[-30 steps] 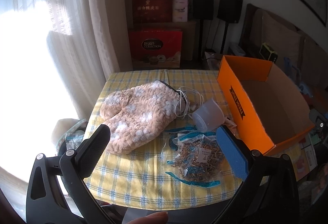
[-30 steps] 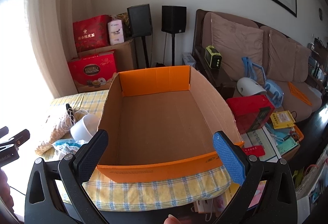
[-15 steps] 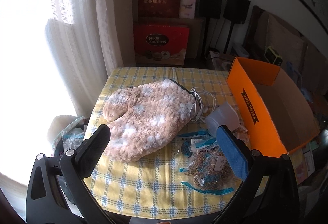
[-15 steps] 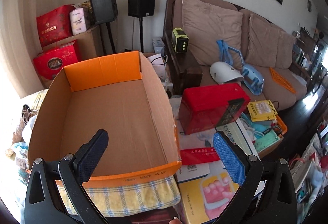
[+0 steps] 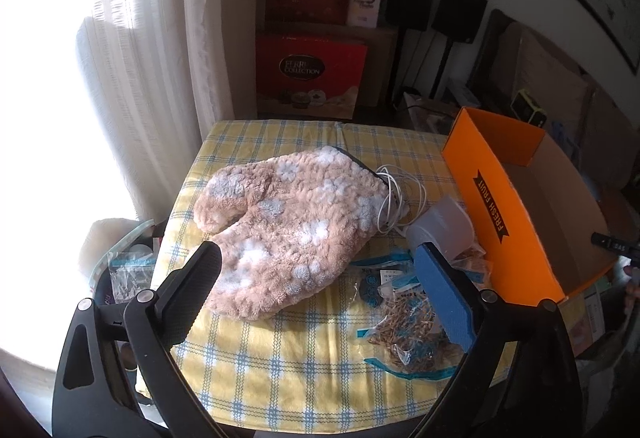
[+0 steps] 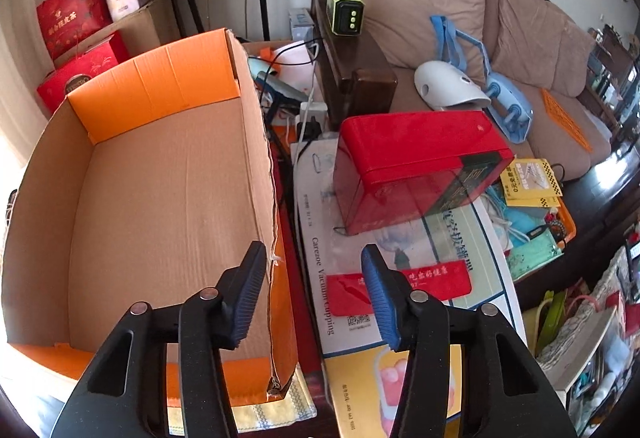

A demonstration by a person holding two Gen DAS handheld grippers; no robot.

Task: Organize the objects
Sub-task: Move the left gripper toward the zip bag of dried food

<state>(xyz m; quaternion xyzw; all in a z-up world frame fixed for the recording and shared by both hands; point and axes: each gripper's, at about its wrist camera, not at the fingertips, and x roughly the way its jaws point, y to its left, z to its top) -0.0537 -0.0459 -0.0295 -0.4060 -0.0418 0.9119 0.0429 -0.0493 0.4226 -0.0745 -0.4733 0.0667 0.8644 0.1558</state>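
Note:
A fluffy beige mitten-shaped warmer (image 5: 292,234) lies on the yellow checked table (image 5: 288,378), with a white cable (image 5: 394,197), a translucent cup (image 5: 444,230) and bags of dried bits (image 5: 408,326) to its right. An orange cardboard box (image 5: 496,222) stands at the table's right edge. My left gripper (image 5: 320,298) is open and empty above the table's near edge. In the right wrist view the box (image 6: 160,197) is empty. My right gripper (image 6: 316,298) is partly open and empty, its jaws straddling the box's right wall near the front corner.
A red case (image 6: 416,165) and books and papers (image 6: 360,278) lie right of the box. A sofa (image 6: 480,17) stands behind. Red gift boxes (image 5: 312,73) and speakers (image 5: 412,1) are behind the table. A curtain (image 5: 132,57) hangs at left.
My right gripper swung right, from facing the box's middle to its right wall, and its jaws narrowed. My left gripper pulled back and up a little, still open.

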